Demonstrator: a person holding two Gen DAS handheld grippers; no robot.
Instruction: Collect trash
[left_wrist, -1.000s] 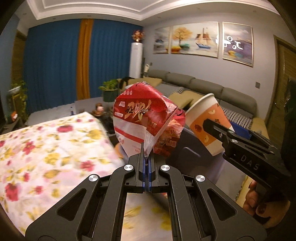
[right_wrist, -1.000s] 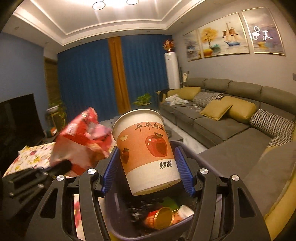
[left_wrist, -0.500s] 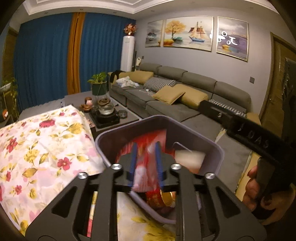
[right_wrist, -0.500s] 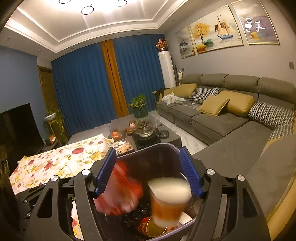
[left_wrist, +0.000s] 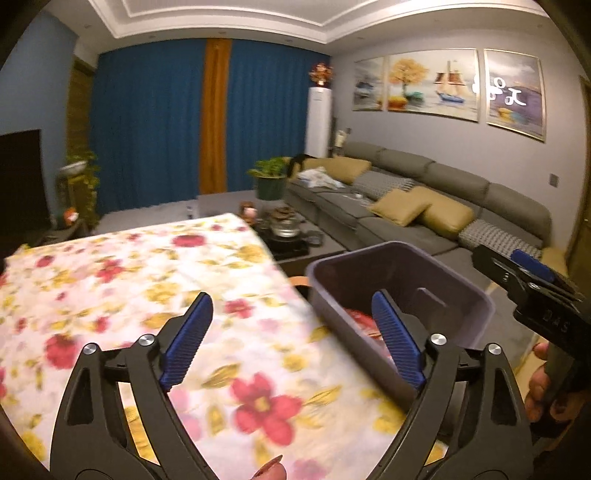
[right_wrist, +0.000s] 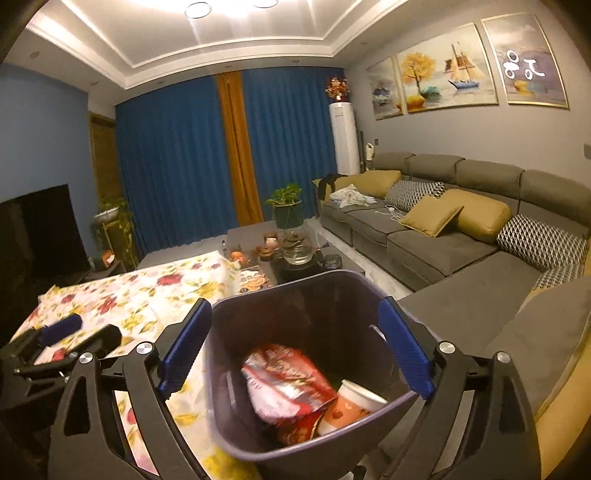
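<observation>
The red snack bag (right_wrist: 286, 384) and the paper cup (right_wrist: 351, 404) are lying inside the dark bin (right_wrist: 295, 288), which is standing just beside the edge of the floral tabletop (left_wrist: 129, 280). Both items are judged light and easily crushed: the bag is soft and crinkly, best pinched at a seam; the cup is thin-walled, best taken across its rim. The left hand-held gripper (left_wrist: 291, 339) is gaping wide over the tabletop and gripping nothing. The right hand-held gripper (right_wrist: 295, 347) is likewise spread wide above the bin, empty. The bin walls are limiting any reach inside; above the rim there is open room.
</observation>
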